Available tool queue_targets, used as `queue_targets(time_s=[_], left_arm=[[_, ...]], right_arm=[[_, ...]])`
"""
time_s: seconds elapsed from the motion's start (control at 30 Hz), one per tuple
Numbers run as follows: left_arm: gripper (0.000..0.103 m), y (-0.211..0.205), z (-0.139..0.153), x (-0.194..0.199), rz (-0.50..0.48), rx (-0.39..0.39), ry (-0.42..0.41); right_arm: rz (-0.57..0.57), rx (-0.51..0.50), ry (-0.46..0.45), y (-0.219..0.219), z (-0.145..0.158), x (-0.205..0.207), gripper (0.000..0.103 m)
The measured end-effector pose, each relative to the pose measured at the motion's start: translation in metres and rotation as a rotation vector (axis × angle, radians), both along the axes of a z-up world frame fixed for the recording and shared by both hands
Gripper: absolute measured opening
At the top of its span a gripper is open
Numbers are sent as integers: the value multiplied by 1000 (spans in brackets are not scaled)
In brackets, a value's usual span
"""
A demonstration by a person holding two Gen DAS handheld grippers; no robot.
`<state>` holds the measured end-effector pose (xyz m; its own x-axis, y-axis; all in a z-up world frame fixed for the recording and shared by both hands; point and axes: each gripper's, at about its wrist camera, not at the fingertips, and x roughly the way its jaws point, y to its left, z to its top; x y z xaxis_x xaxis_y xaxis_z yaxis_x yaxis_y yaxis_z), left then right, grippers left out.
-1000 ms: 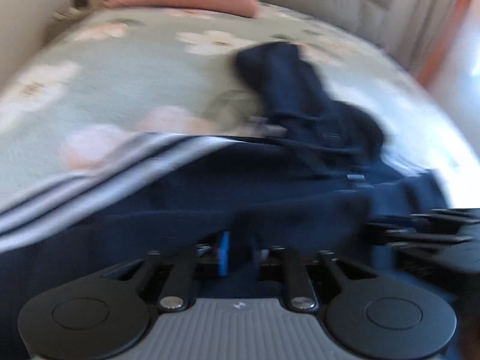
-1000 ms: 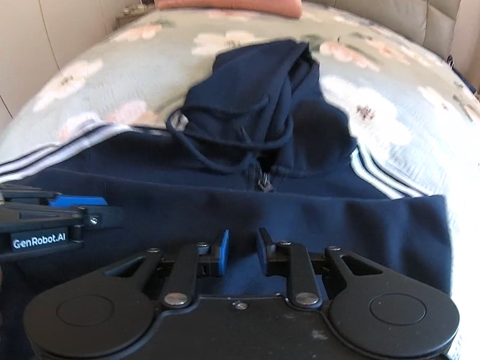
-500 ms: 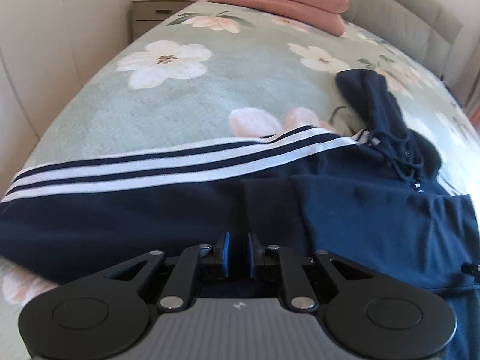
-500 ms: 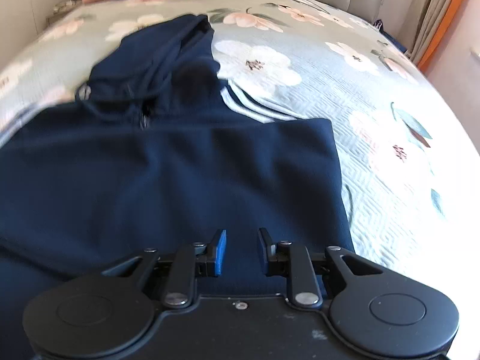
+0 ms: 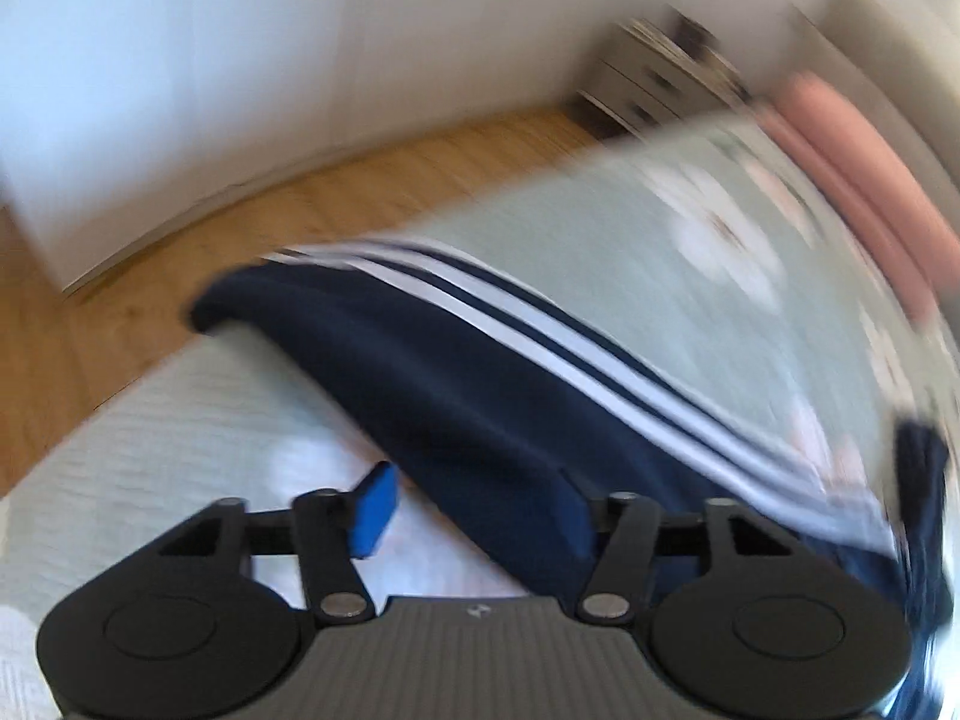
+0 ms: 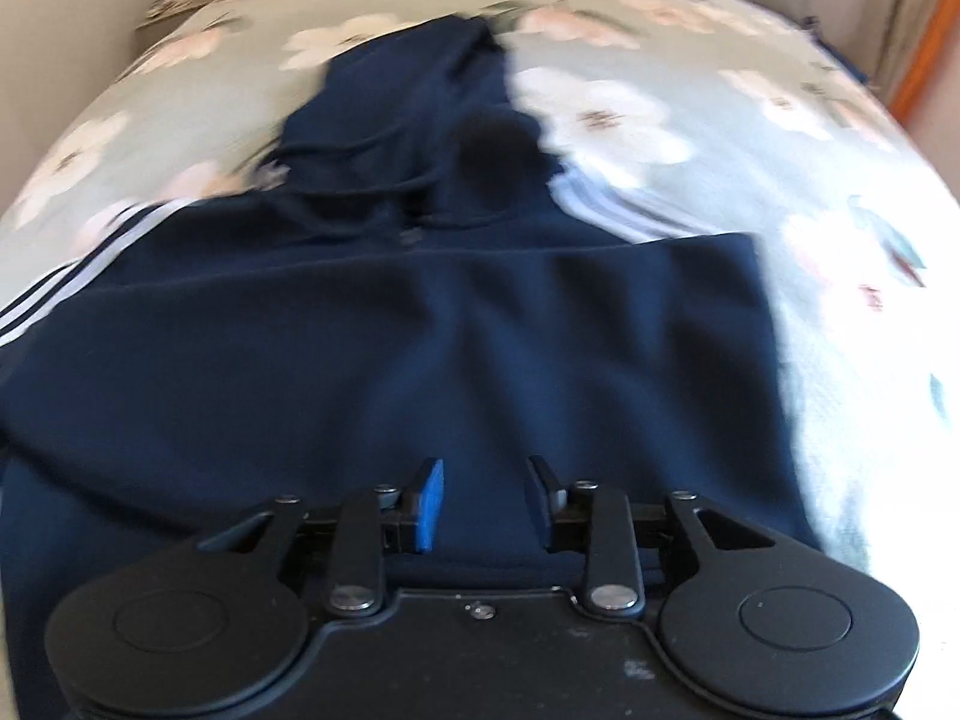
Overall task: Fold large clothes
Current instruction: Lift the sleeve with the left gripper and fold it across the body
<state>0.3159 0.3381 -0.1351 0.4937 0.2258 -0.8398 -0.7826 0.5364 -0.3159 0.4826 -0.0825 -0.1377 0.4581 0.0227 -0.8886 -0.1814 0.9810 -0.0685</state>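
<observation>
Navy hoodie [image 6: 420, 348] lies flat on the bed [image 6: 690, 120], left sleeve [image 5: 480, 396] stretched toward the bed edge for folding in; left hand-held gripper [image 5: 474, 510] spread wide over it, right hand-held gripper [image 6: 483, 504] released above the hem.

left gripper [image 5: 474, 504] fingers spread wide; right gripper [image 6: 483, 501] fingers apart.

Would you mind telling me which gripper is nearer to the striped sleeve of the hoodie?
Left. The left gripper is wide open right over the striped sleeve, which runs between its fingers. The right gripper hovers over the hoodie's body, away from that sleeve.
</observation>
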Motion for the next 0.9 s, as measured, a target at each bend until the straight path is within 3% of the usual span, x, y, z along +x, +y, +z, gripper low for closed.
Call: queue_targets(time_s=[0.13, 0.27, 0.3, 0.37, 0.43, 0.5, 0.53, 0.57, 0.63, 0.7, 0.77, 0.9], left_arm=[[75, 53, -12, -27, 187, -76, -62], [76, 86, -41, -31, 265, -208, -162], [82, 89, -46, -29, 279, -218, -178], [82, 91, -47, -24, 281, -182, -200], [70, 91, -46, -11, 254, -136, -171], [22, 89, -45, 0, 244, -57, -83], [20, 88, -44, 3, 228, -19, -55], [9, 87, -41, 5, 215, 0, -59], [7, 76, -25, 6, 185, 54, -77], [7, 56, 2, 11, 121, 157, -103], [7, 29, 34, 17, 34, 246, -145], [7, -38, 91, 32, -162, 346, -255]], right_arm=[[39, 6, 32, 16, -9, 0, 38], [50, -3, 44, 28, -8, -1, 38], [48, -3, 47, 30, -7, 0, 38], [43, 1, 51, 30, -5, 2, 38], [41, -1, 53, 26, -11, 6, 38], [38, -2, 56, 27, -12, 4, 43], [37, 0, 55, 27, -12, 3, 43], [37, 1, 55, 27, -12, 2, 43], [37, 0, 51, 26, -12, 2, 43], [35, -1, 45, 22, -11, -1, 43], [24, 1, 50, 17, -11, -2, 43], [-2, 26, 53, 5, -11, -6, 43]])
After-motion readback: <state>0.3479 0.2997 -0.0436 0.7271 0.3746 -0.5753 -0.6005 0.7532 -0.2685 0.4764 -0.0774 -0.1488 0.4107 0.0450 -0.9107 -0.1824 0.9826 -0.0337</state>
